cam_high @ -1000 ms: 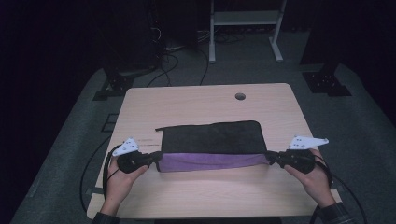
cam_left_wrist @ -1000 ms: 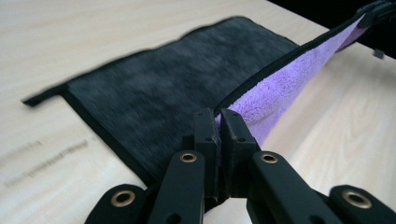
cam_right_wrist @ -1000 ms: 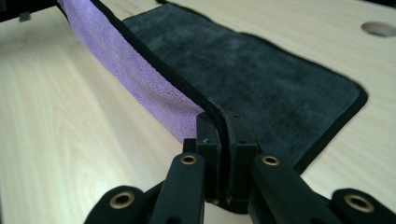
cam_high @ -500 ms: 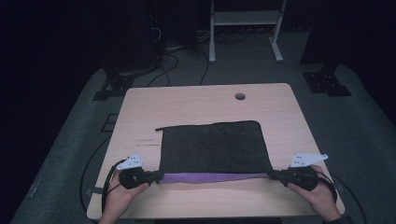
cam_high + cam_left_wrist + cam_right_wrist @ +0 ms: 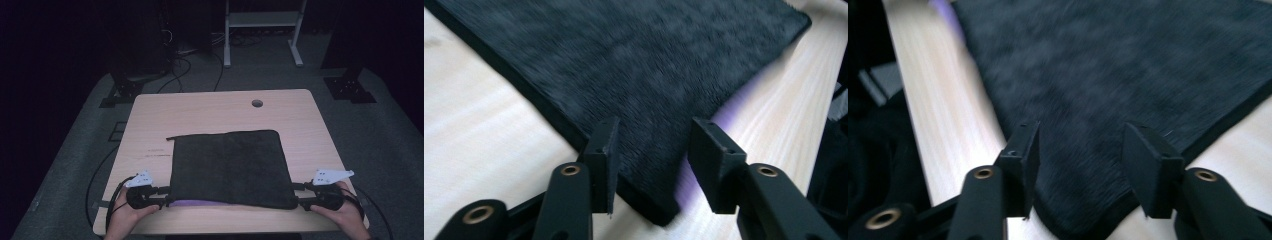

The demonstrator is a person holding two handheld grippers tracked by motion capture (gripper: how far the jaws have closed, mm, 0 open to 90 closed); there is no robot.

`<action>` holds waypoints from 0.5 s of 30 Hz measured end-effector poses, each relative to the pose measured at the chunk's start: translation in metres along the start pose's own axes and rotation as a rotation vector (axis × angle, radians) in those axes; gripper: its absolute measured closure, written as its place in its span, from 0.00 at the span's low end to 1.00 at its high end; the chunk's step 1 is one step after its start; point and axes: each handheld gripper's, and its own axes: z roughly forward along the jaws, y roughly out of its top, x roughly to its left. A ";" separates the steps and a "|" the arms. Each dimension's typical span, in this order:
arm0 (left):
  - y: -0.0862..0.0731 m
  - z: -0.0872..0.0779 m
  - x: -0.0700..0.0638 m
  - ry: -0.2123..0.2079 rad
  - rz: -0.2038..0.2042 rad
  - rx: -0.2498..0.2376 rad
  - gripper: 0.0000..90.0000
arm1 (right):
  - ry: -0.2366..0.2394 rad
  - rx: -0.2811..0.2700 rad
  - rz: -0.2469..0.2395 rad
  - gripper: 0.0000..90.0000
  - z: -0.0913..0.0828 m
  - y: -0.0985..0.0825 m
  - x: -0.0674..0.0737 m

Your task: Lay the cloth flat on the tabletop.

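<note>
While the cloth lies flat, each tool straddles a near corner, unclamped.

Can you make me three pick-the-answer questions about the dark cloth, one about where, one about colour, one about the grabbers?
1. Where does the dark cloth lie?
A on the floor
B on the table
C on a shelf

2. What colour peeks out under its near edge?
A purple
B red
C yellow

3. How do the left gripper and right gripper stand at its near corners?
A clamped on it
B jaws apart, just opened, a corner between them
C lifted high

Answers: B, it lies flat on the wooden top; A, a purple strip shows there; B, gaps show beside each pad.
</note>
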 end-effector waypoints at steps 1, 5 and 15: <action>0.001 -0.002 0.002 0.006 -0.003 -0.013 0.59 | -0.024 -0.023 0.009 0.50 -0.002 0.001 -0.002; 0.005 -0.002 0.010 0.058 -0.004 -0.012 0.51 | -0.118 -0.036 0.033 0.44 -0.002 0.002 -0.015; 0.015 0.009 0.028 0.170 -0.018 -0.038 0.54 | -0.317 -0.034 0.112 0.35 0.003 0.007 -0.055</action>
